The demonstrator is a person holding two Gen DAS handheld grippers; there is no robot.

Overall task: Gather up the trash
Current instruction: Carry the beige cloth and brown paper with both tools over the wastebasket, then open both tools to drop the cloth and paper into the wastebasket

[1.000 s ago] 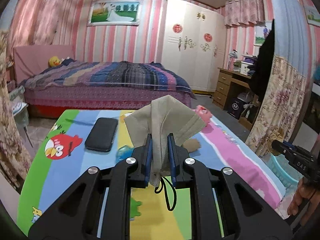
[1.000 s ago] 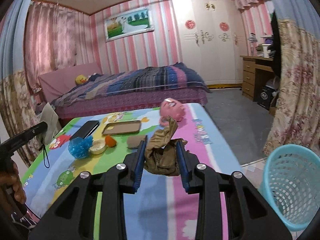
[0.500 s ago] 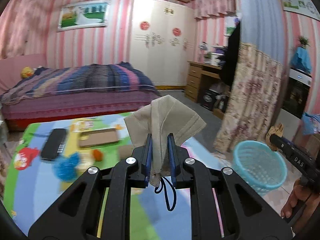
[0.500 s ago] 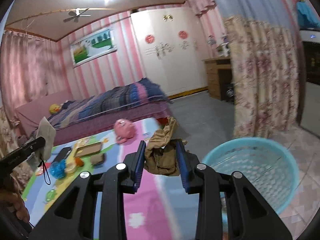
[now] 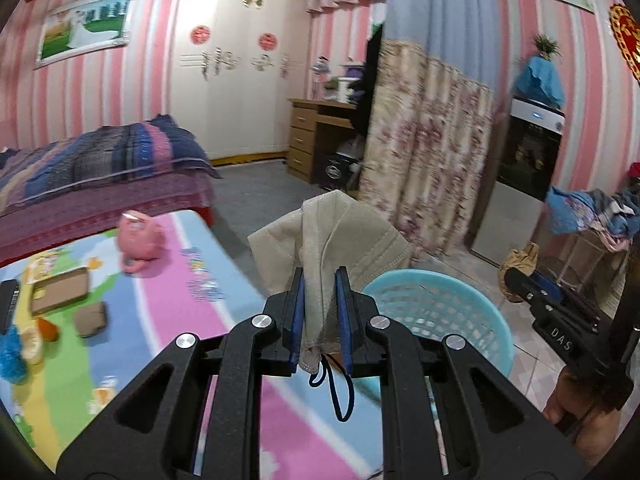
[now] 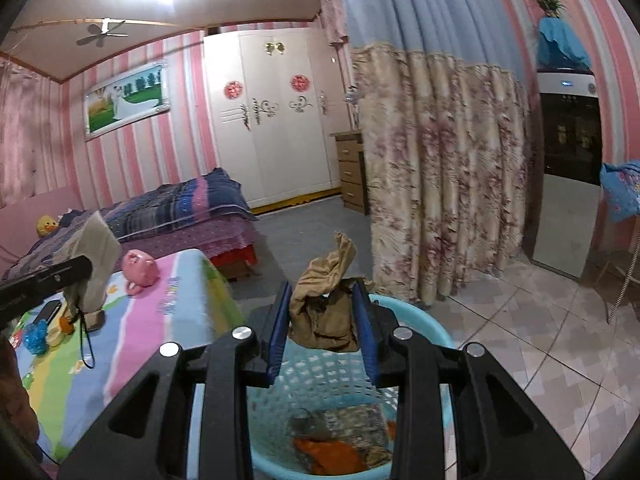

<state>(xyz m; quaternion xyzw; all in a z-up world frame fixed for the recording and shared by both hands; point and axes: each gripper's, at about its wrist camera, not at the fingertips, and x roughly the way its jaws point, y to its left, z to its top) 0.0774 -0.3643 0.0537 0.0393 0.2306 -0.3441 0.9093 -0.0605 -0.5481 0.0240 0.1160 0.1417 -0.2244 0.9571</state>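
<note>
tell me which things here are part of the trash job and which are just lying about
Job: face mask in left gripper; crumpled brown paper in right gripper; blue basket with trash inside.

Lying about: pink toy, phone case, blue scrubber on the mat.

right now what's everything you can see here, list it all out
face mask: one, beige, clamped in left gripper
crumpled wrapper: one, brown, clamped in right gripper above the basket
basket: one, light blue, on the floor beside the mat, some trash already inside
play mat: one, multicoloured stripes, spread low at left
pink toy: one, on the mat's far end
flat brown case: one, on the mat
small brown piece: one, on the mat
blue scrunchy thing: one, mat's left edge
bed: one, striped blanket, behind the mat
wardrobe: one, white, far wall
floral curtain: one, beige, right of centre
person's hand: one, on the right gripper's handle
</note>
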